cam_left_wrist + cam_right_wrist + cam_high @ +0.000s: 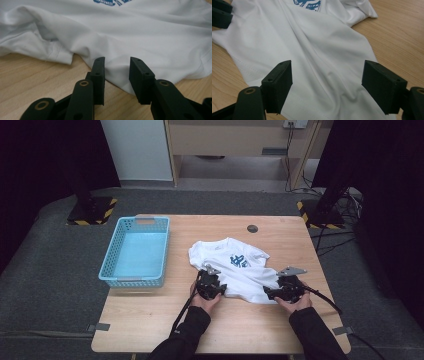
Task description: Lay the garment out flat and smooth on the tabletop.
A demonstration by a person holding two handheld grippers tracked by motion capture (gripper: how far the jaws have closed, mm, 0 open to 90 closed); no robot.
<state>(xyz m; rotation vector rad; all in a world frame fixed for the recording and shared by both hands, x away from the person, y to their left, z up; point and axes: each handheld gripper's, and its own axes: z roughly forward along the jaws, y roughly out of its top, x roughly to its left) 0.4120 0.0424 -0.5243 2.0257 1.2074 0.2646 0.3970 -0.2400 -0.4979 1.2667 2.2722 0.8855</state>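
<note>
A white T-shirt (pixel 239 268) with a blue print lies crumpled on the wooden table (pixel 150 320), right of centre. My left gripper (pixel 216 288) is at the shirt's near left hem. In the left gripper view its jaws stand apart (pixel 117 65), with the shirt's edge (pixel 140 32) just past the tips and nothing pinched. At the shirt's near right corner sits my right gripper (pixel 272 293). The right gripper view has its jaws (pixel 327 75) spread wide over the flat cloth (pixel 312 50), pads clear of it. The left gripper's tips (pixel 220 13) appear in that view's top left corner.
A light blue plastic basket (pixel 112 255) stands empty at the table's left side. A small round metal cap (pixel 252 228) is set in the tabletop near the far edge. Bare wood runs along the near edge. Cables trail from both grippers.
</note>
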